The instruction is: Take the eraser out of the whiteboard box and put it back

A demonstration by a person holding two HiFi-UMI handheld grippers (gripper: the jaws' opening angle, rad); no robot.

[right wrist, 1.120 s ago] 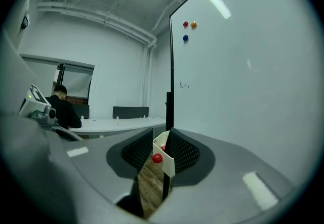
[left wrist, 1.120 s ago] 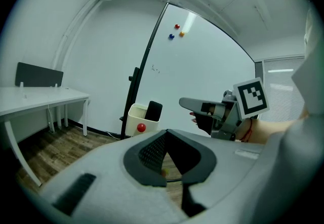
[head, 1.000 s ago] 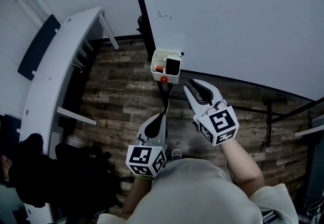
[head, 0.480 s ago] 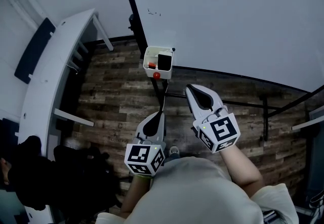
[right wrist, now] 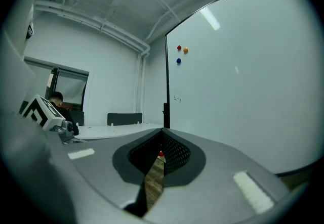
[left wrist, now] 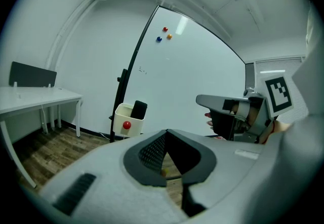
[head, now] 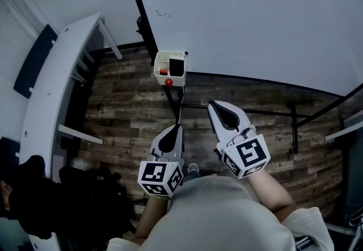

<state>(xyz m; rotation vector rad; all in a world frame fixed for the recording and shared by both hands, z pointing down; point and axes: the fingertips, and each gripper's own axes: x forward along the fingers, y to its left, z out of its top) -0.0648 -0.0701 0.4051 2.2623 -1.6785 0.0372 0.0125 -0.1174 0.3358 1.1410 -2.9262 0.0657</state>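
- Looking down, I see the black block eraser (head: 177,66) standing inside the small white plastic box (head: 178,80), with its top poking up over the rim
- That box hangs low on the big whiteboard (head: 255,17), just beside the black pole (head: 139,12) at its edge, and a little red round ball (head: 168,81) sits on the front of the box
- My left gripper (head: 170,141) has its jaws pressed together, and nothing is between them
- My right gripper (head: 224,115) is squeezed tight too, and it holds nothing
- Both grippers hang over the brown wooden floor (head: 130,108), well apart from the box
- So the eraser is in its home and no one is touching it; from this I cannot tell if the taking-out has not begun or if the putting-back is done
- If it must come out, I think the right gripper is the better one, as it is nearer the box
- It would need to spread its jaws wide, reach to the box, pinch the eraser's poking-out top, and lift straight up so the box does not get knocked
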